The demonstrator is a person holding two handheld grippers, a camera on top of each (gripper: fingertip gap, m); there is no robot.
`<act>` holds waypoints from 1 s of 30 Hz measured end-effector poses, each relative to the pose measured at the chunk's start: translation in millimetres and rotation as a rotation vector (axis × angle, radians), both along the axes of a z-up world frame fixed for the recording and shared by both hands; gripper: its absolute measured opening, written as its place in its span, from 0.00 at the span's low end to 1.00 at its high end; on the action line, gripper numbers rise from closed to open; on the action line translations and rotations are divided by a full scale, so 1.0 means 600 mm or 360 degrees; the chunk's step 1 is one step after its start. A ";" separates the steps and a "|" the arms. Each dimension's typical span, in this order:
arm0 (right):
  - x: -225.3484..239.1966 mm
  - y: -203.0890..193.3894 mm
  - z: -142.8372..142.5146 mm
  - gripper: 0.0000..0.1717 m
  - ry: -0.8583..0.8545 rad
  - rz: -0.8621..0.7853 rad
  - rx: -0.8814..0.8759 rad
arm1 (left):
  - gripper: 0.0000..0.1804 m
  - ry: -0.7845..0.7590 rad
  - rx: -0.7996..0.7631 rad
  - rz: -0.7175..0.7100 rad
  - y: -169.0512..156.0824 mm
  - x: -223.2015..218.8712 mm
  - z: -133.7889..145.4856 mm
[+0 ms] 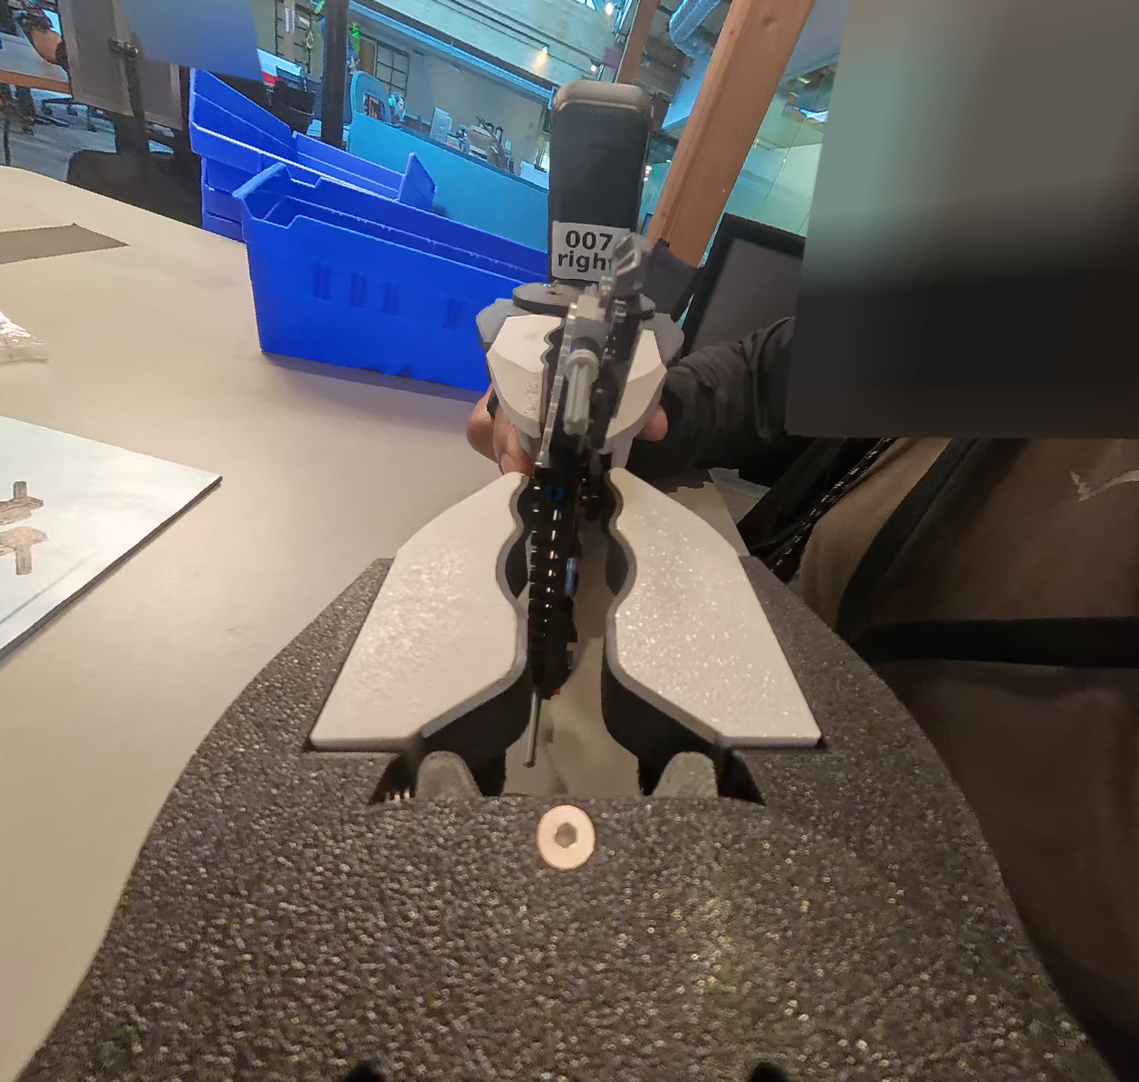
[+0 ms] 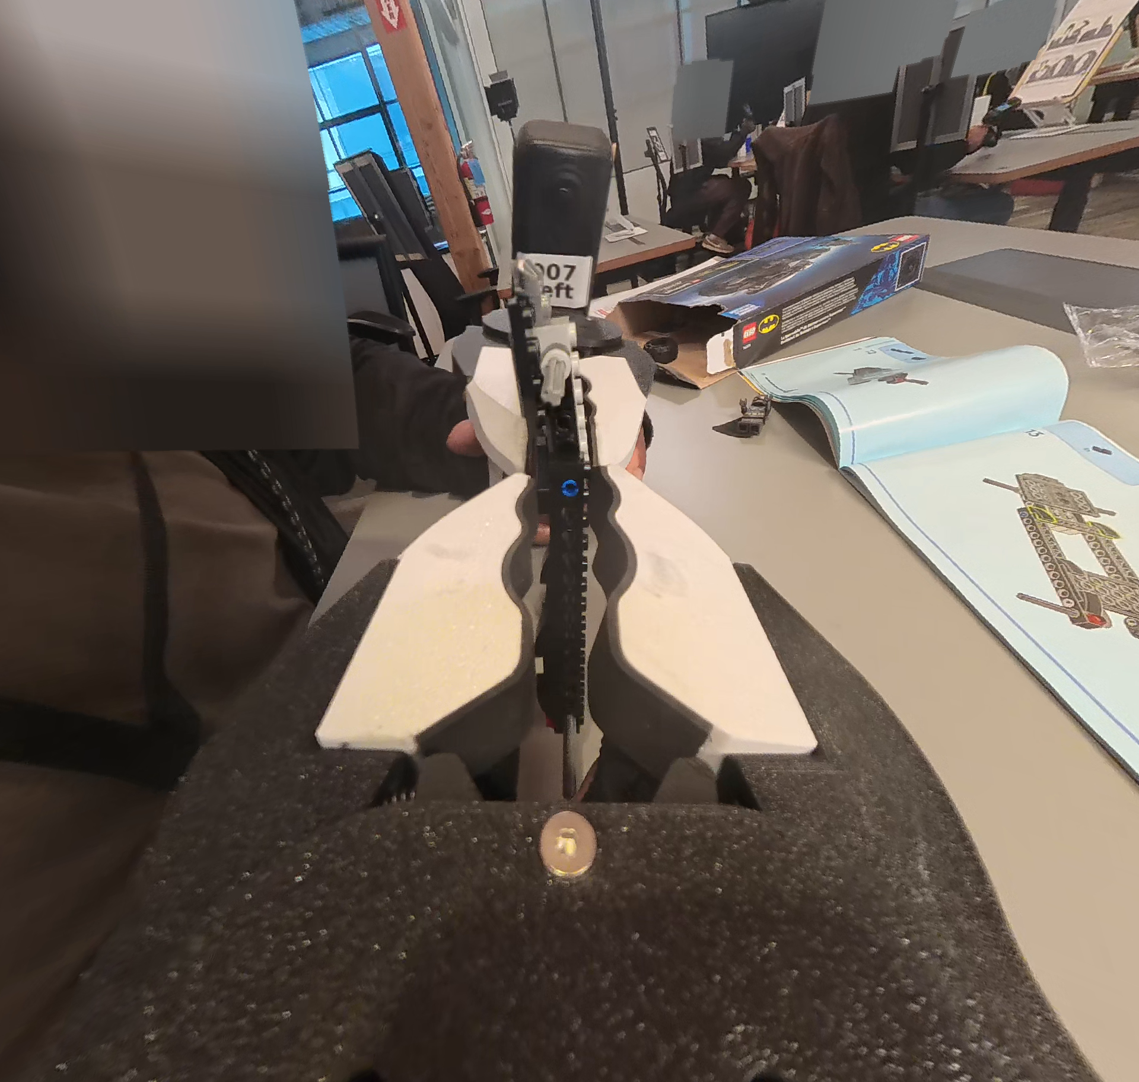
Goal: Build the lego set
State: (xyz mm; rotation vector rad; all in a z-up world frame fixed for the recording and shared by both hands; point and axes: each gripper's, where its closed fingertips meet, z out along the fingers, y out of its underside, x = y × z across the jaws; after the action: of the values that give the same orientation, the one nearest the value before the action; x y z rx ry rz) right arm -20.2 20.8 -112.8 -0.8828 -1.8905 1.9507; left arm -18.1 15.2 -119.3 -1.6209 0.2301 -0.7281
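Each handheld gripper has two broad white fingers (image 1: 444,621) with a faint sparkle, edged in dark grey along wavy, scalloped inner faces, set into a coarse black speckled body (image 1: 555,960) with a single round silver hex screw (image 1: 565,837) at its centre. The right gripper (image 1: 573,399) carries an upright black camera with a white sticker. The person wears black sleeves (image 1: 727,399) and a brown top crossed by black straps (a patterned black lanyard hangs there too).
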 end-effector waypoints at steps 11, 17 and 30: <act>0.005 -0.005 -0.002 0.09 -0.0022 0.0062 -0.0027 | 0.10 0.0044 0.0035 -0.0034 -0.005 0.003 0.002; 0.007 -0.008 0.000 0.09 -0.0016 0.0076 -0.0018 | 0.09 0.0006 0.0042 -0.0062 -0.008 0.006 0.004; -0.012 0.001 -0.001 0.15 0.0081 -0.0161 0.0145 | 0.09 0.0066 0.0065 0.0056 0.000 -0.005 0.005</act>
State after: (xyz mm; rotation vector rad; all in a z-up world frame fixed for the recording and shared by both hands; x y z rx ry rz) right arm -27.1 21.4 -113.5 -0.8763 -1.8528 1.7967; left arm -20.9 15.0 -116.5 -1.5988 0.2444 -0.6594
